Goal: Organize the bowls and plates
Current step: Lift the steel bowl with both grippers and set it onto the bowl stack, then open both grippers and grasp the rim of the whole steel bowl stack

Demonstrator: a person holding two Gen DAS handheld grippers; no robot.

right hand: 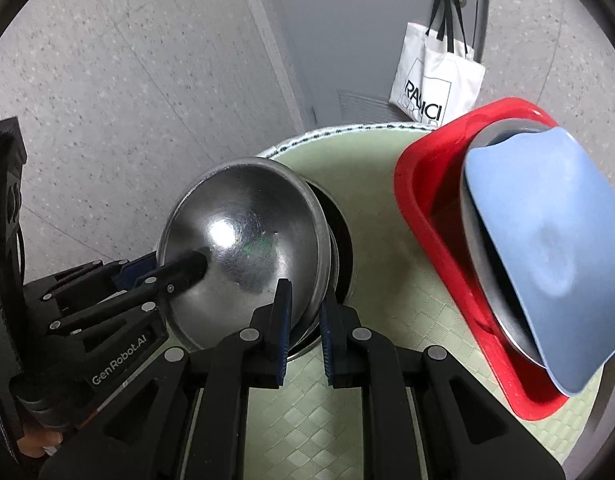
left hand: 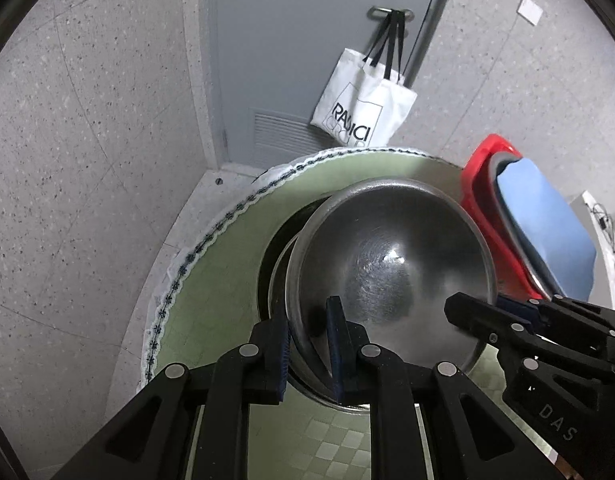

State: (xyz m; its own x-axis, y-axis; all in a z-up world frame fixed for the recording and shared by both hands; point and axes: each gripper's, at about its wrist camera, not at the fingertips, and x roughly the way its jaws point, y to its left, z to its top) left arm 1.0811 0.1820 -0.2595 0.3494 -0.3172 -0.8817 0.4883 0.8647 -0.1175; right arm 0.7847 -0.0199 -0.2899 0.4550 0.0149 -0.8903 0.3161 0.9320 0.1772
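**Bowl in both grips, sorting only partly done**

We hold the steel bowl (left hand: 391, 264) by its rim, the left gripper (left hand: 312, 344) and right gripper (right hand: 305, 320) each pinching one side, over a second steel vessel on the green table (right hand: 387, 344). A blue plate (right hand: 547, 248) already leans in the red tub (right hand: 423, 216). We judge the bowl not yet placed.

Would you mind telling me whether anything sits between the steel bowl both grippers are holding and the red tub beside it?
Nothing visible stands in that gap: only bare green checked tablecloth lies between the round steel bowl and the red plastic tub. The tub itself already holds a blue plate leaning on a steel dish.
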